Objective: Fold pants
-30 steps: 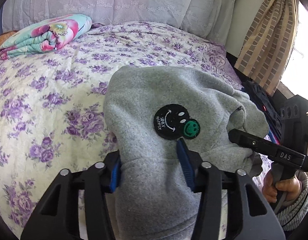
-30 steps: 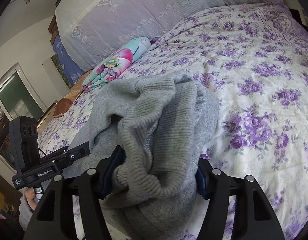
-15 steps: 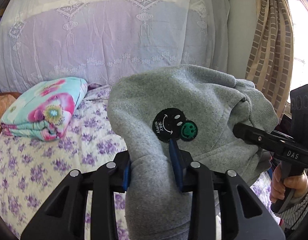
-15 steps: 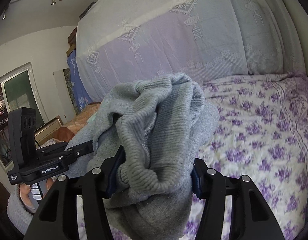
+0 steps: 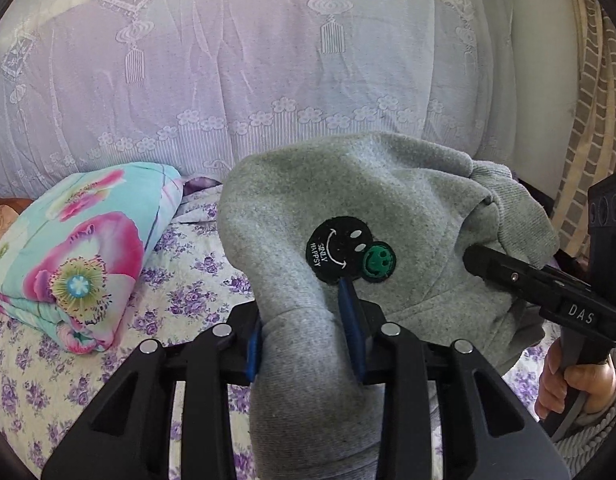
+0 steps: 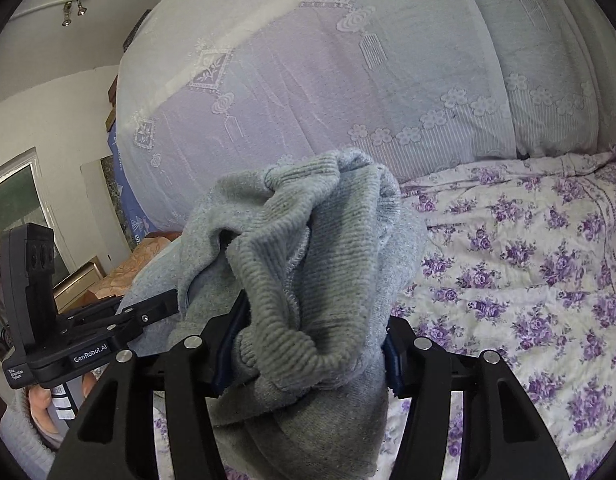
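Folded floral quilt point(image 5: 72, 256) at left on purple-flowered bed point(image 5: 196, 280), lace-draped headboard point(image 5: 244, 80) behind. Grey fleece pants point(image 5: 387, 208) bunched, raised above bed, smiley patch point(image 5: 349, 250) facing camera, ribbed cuff point(image 6: 292, 264) crumpled. Left tool point(image 5: 306, 328) clamped on pants; right tool point(image 6: 308, 344) clamped on cuff, both level.

Both wrist cameras are looking along their fingers, close behind the grey pants point(image 5: 347, 208) point(image 6: 308, 248), facing the lace headboard point(image 5: 268, 60) point(image 6: 347, 80) across the bed point(image 5: 188, 272) point(image 6: 527, 260); each is catching the other gripper sideways.
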`<state>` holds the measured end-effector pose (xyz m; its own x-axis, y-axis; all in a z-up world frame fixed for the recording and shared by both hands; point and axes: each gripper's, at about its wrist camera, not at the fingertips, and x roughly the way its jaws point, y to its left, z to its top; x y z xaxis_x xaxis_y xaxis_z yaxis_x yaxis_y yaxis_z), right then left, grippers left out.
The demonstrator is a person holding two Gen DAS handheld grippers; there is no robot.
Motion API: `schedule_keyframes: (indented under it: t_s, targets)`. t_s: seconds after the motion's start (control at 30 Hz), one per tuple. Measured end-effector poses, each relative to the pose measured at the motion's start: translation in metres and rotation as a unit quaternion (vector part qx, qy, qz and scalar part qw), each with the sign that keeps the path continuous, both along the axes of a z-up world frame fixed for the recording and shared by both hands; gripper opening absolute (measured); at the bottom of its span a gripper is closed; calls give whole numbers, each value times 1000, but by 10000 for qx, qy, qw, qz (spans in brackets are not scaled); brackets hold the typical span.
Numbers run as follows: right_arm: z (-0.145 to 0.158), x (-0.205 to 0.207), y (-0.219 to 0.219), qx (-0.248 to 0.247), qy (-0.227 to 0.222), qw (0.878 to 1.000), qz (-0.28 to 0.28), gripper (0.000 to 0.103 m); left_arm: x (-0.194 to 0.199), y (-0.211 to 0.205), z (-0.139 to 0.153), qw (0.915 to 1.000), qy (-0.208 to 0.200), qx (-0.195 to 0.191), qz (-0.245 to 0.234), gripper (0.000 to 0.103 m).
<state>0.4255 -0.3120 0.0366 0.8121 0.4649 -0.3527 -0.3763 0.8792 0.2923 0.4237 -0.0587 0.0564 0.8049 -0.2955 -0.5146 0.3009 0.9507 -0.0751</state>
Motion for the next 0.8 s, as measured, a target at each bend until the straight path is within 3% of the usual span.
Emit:
schedule_keyframes:
  t_s: [0.3, 0.4, 0.43, 0.5, 0.53, 0.6, 0.7, 0.8]
  targets:
    - [-97, 94, -5, -110, 578, 9981, -204, 58, 88, -12, -97, 9975, 689, -93, 89, 32]
    - [-138, 117, -3, -414, 1175, 9916, -352, 69, 105, -10, -139, 9952, 959, -54, 158, 36]
    - [-140, 120, -8, -262, 1289, 9907, -356, 73, 103, -8, -144, 9963, 844, -77, 174, 42]
    - [-136, 116, -11, -333, 1164, 9915, -477, 84, 102, -5, -142, 9961, 849, -119, 188, 45]
    - [-137, 115, -11, -395, 1187, 9905, -567, 89, 101, -3, -141, 9960, 851, -130, 218, 54]
    - [-136, 108, -16, -270, 1186, 9908, -594, 89, 97, 2, -142, 9961, 814, -60, 335, 65]
    - [-120, 84, -23, -234, 889, 9920, -862, 89, 80, 16, -133, 9953, 785, -369, 423, 64]
    - [-88, 49, -25, -298, 108, 9910, -1302, 85, 59, 19, -111, 9967, 411, -555, 433, 64]
